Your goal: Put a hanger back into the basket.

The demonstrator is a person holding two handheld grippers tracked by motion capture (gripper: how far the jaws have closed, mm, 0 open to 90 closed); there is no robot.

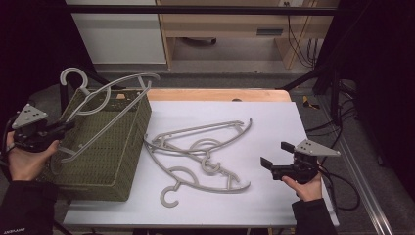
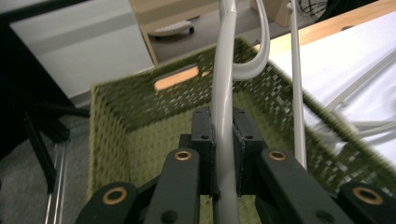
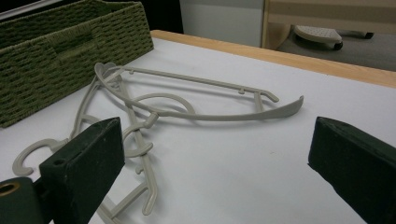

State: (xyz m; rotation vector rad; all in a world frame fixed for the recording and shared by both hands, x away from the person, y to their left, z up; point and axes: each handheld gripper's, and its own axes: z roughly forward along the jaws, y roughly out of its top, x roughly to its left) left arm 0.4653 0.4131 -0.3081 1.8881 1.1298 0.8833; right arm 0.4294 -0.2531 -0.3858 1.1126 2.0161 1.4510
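While the left gripper (image 1: 66, 126) has its jaws clamped on a grey hanger (image 1: 105, 110), that hanger sits tilted over the green woven basket (image 1: 122, 161), so I'd say we're mid-drop-off. Next move is probably lowering it in and letting go (the hook sticks up past the rim, so watch for snagging). The right gripper (image 1: 274, 160) hovers level above the white table (image 1: 274, 127) with jaws spread wide, pointing at the two tangled hangers (image 1: 200, 152).
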